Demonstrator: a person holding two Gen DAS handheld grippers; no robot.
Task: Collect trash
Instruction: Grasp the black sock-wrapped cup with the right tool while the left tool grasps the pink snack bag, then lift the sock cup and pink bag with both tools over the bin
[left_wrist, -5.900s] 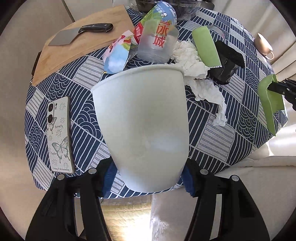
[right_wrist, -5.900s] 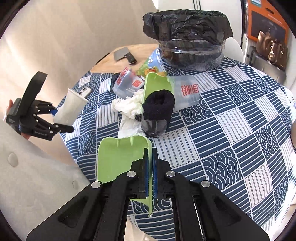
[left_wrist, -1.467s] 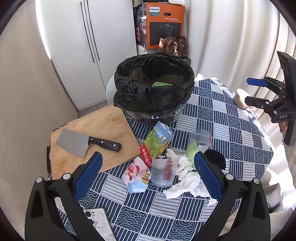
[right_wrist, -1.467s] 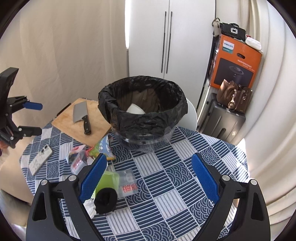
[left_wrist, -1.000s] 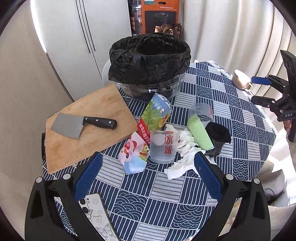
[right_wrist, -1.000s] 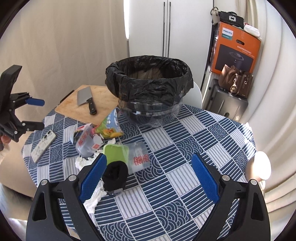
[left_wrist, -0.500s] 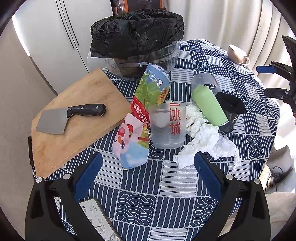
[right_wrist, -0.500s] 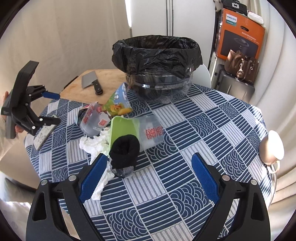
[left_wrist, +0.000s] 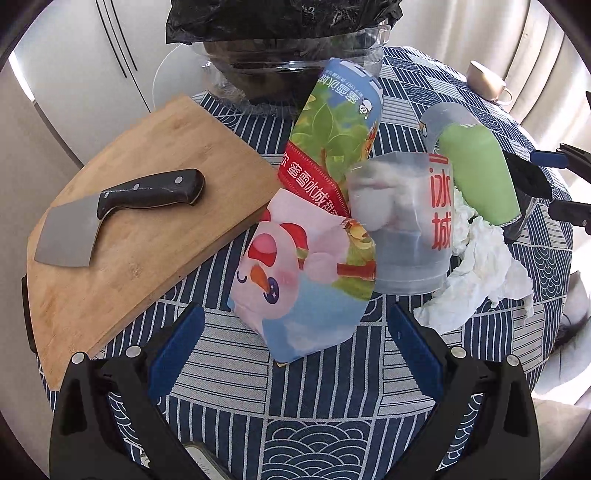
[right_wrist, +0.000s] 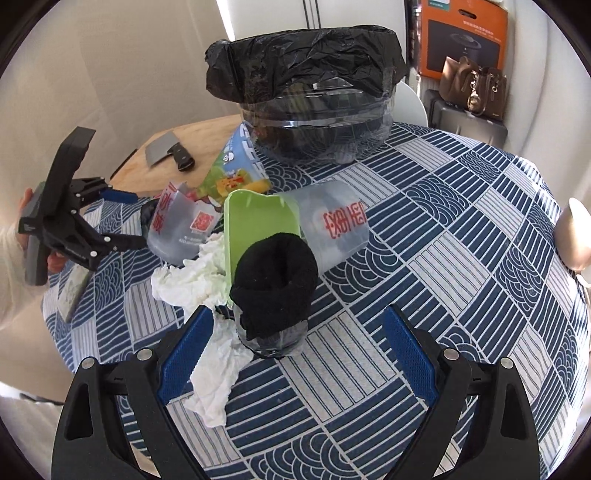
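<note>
A pile of trash lies mid-table. My left gripper (left_wrist: 293, 339) is open and empty, its jaws either side of a pink-and-blue snack wrapper (left_wrist: 303, 280). Behind it are a green-and-red snack bag (left_wrist: 332, 136), a clear plastic cup with red characters (left_wrist: 406, 229), crumpled white tissue (left_wrist: 476, 280) and a green lid (left_wrist: 476, 177). My right gripper (right_wrist: 297, 354) is open and empty, in front of a black sock stuffed in a clear cup (right_wrist: 275, 280). The black-lined trash bin (right_wrist: 310, 59) stands at the back of the table.
A wooden cutting board (left_wrist: 129, 229) with a cleaver (left_wrist: 122, 210) lies at the left. A phone (right_wrist: 72, 291) lies near the table's left edge. A beige mug (left_wrist: 485, 81) stands at the far right. Another clear cup (right_wrist: 332, 225) lies on its side.
Both grippers have come down from above the bin toward the trash pile. The left now straddles the pink wrapper; the right sits close before the black sock. Both stay open.
</note>
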